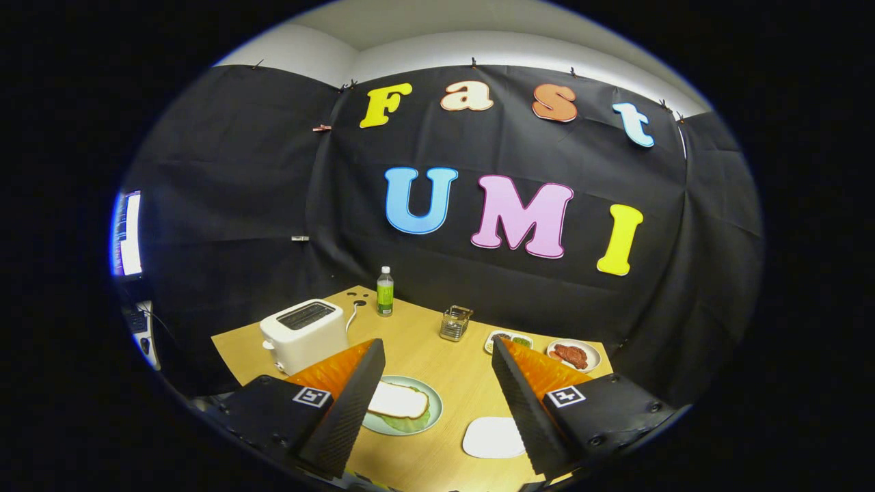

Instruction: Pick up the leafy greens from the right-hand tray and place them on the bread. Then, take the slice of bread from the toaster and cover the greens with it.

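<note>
Tongs (437,396): released, empty, above worktop (437,355); bread slice (398,400) on greens (403,424), near-left plate (432,403): judged light, soft, crushable; grip opposite crust edges; toaster (304,335) far left.

On the counter (437,355) we find a plate (431,413) carrying bread (398,401) over greens (403,425) at near centre, the toaster (304,335) to its far left, a bottle (385,292) farther back, and two trays (509,339) at far right.
</note>
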